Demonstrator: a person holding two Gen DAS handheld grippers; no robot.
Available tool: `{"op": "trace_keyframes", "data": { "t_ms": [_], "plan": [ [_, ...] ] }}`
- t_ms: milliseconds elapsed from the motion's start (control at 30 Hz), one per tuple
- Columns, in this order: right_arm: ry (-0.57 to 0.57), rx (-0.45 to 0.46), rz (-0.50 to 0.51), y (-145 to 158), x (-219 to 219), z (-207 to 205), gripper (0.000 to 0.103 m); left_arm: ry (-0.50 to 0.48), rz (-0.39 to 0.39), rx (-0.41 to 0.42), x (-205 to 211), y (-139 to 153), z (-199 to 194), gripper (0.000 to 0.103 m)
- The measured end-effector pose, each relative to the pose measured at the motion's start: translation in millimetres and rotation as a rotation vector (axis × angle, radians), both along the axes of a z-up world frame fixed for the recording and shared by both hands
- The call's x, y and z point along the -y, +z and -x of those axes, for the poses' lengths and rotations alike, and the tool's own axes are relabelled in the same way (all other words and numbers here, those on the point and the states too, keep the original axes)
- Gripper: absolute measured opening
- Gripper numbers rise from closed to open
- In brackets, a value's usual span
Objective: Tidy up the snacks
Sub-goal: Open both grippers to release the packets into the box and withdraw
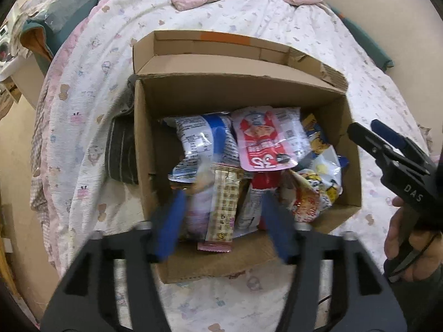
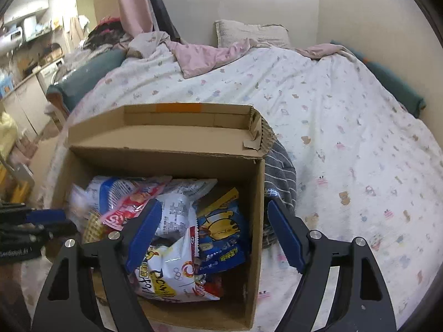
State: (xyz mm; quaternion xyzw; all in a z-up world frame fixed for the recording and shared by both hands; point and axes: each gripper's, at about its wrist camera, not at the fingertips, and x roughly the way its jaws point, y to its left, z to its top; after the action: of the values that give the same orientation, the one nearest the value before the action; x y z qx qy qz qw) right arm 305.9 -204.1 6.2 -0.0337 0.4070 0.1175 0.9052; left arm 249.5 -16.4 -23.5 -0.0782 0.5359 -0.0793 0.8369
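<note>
- Two grippers work over one cardboard box [image 1: 277, 91] of snack packets set on a bed with a printed quilt [image 1: 249, 19].
- Left gripper [image 1: 221, 218]: blue-padded fingers [image 1: 169, 229] spread apart, poised over the near part of the box. A checked beige wafer packet [image 1: 224, 210] and a pale pink packet [image 1: 198, 207] lie in the gap; the pads do not press on either. This part of the view is blurred.
- Right gripper [image 2: 211, 232]: fingers [image 2: 285, 235] spread wide, straddling the right wall of the box; the left finger is over the packets, the right finger outside the wall, over the quilt. Nothing is gripped.
- Contents: a blue-and-white bag [image 1: 205, 138] at far left, a pink-and-red pouch [image 1: 265, 144] beside it, a blue bag with a yellow cartoon figure [image 2: 221, 232] against the right wall, and a white bag with yellow lettering [image 2: 171, 271] at the near right.
- Edges: the far flap [image 2: 177, 127] stands open behind the box; a grey striped cloth [image 2: 279, 171] touches the outer right wall.
- Open room: bare quilt extends to the right of and beyond the box.
</note>
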Motion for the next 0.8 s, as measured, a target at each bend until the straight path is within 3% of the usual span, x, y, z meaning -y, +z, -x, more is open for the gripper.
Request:
{"op": "trace_keyframes", "data": {
  "t_ms": [33, 267, 333, 400, 533, 800],
  "plan": [
    [0.003, -0.002, -0.01, 0.9, -0.3, 0.8, 0.082, -0.007, -0.002, 0.003, 0.8, 1.5, 1.8, 0.068],
    [0.009, -0.07, -0.105, -2.2, 4.5, 1.5, 0.082, 0.031, -0.034, 0.032, -8.3, 6.8, 6.2, 0.068],
    [0.01, -0.086, -0.101, -5.7, 2.9, 2.2, 0.089, 0.041, -0.034, 0.028, -10.6, 5.4, 5.6, 0.068],
    [0.0, -0.074, -0.087, -5.8, 0.7, 4.9, 0.103, 0.047, -0.045, 0.024, -10.6, 4.0, 5.3, 0.068],
    [0.016, -0.06, -0.077, -3.1, -5.7, 10.0, 0.103, 0.042, -0.1, 0.04, -6.0, 3.5, 6.8, 0.068],
    [0.021, -0.049, -0.073, 0.6, -8.9, 15.8, 0.103, 0.041, -0.111, 0.058, -7.4, 6.9, 9.9, 0.068]
  ]
}}
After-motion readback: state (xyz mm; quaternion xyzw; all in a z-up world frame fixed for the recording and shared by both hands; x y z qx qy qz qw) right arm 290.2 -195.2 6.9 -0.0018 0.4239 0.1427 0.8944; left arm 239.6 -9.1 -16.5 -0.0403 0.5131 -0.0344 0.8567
